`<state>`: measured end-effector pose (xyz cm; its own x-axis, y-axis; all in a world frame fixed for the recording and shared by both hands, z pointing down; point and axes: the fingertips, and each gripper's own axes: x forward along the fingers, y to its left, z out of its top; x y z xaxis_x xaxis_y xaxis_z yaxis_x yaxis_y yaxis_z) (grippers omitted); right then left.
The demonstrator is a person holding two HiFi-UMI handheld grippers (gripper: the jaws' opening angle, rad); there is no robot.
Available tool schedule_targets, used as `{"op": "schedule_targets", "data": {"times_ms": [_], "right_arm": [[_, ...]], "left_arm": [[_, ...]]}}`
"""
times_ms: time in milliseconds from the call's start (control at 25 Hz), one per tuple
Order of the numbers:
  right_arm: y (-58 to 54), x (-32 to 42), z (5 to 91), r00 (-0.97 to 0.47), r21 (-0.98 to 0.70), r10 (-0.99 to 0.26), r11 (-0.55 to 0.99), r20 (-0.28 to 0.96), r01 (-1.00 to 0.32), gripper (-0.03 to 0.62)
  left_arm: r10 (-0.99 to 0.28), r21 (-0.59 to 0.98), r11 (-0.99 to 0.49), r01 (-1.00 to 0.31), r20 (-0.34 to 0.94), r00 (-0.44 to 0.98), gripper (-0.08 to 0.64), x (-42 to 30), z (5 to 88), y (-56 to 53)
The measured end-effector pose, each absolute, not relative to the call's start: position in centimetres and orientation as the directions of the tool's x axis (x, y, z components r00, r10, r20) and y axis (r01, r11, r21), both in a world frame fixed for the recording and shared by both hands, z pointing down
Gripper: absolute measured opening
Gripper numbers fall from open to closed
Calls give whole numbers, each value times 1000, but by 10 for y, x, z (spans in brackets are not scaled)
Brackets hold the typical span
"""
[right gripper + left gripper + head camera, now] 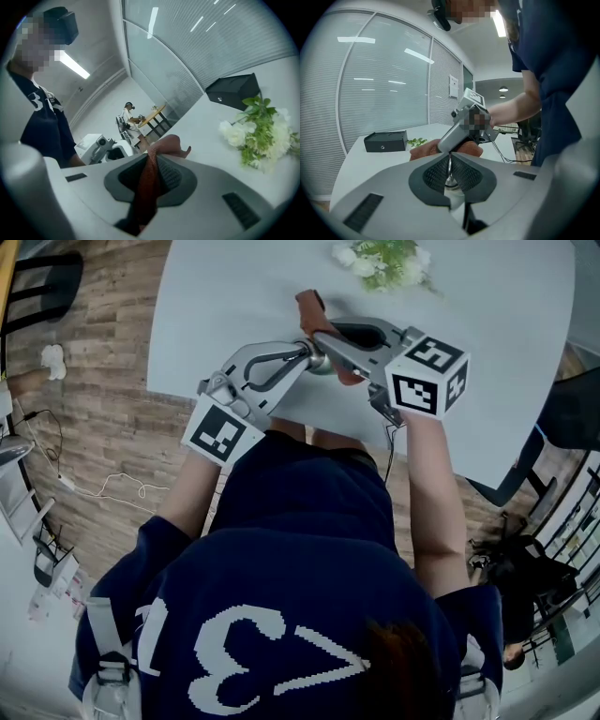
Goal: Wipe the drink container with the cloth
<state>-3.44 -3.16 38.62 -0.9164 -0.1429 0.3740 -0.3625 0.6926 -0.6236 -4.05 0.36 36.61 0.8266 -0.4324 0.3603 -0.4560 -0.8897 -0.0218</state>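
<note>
In the head view my two grippers meet above the near edge of the white table. My left gripper is shut on a thin silvery part of the drink container; most of the container is hidden by the jaws. My right gripper is shut on the rust-red cloth, which runs between the pads and sticks out past them. The cloth hangs over the spot where the grippers meet. From the left gripper view, the right gripper and the cloth lie right over the left jaws.
White flowers with green leaves lie at the far side of the table. A black box stands behind them near the glass wall. Cables trail on the wood floor to the left, and a chair stands at right.
</note>
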Motion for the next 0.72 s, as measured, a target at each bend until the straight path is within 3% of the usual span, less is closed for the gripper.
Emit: {"op": "schedule_targets", "data": {"times_ms": [160, 440, 720], "right_arm": [[-31, -37, 394, -900, -585, -108, 726, 423, -362, 57], [-36, 23, 475, -814, -601, -142, 606, 562, -521, 57], [-33, 3, 449, -862, -636, -121, 625, 493, -452, 57]], "left_arm": [[-419, -64, -902, -427, 364, 832, 26, -38, 364, 6], [-398, -70, -914, -400, 354, 847, 26, -38, 364, 13], [-401, -56, -912, -407, 339, 851, 26, -39, 363, 13]]}}
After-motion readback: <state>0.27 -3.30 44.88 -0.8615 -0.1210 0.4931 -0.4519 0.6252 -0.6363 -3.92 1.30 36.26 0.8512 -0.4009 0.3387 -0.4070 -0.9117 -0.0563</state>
